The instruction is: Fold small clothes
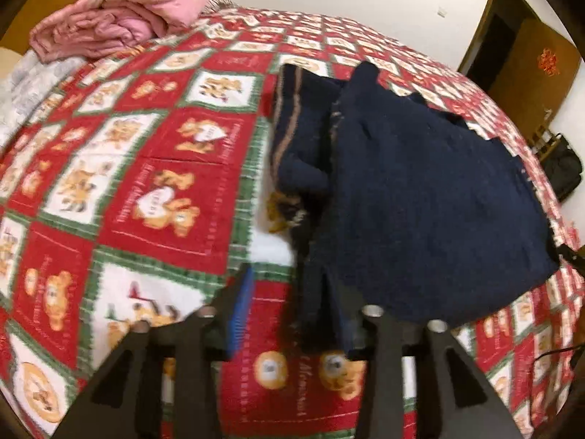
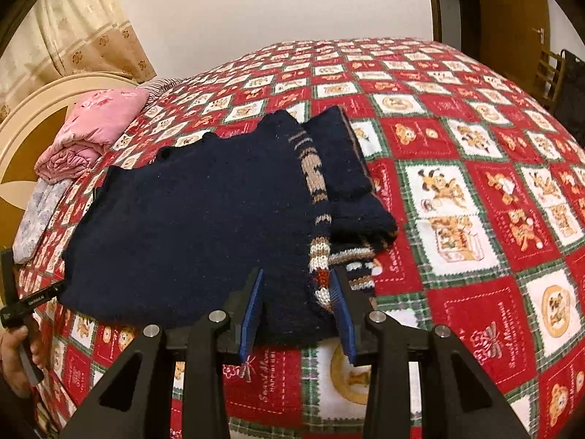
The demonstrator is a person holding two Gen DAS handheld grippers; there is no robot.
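Note:
A small navy knitted sweater with tan, white and red patterned bands lies on the bed, its sleeves folded onto the body; it also shows in the right wrist view. My left gripper is open at the sweater's near left edge, with a dark fold of the hem between its fingers. My right gripper is open at the near hem, its fingers on either side of the patterned band. Neither grips the cloth.
The bed has a red, white and green teddy-bear quilt. A folded pink blanket and a grey cloth lie by the headboard. A brown door and a dark bag stand beyond the bed.

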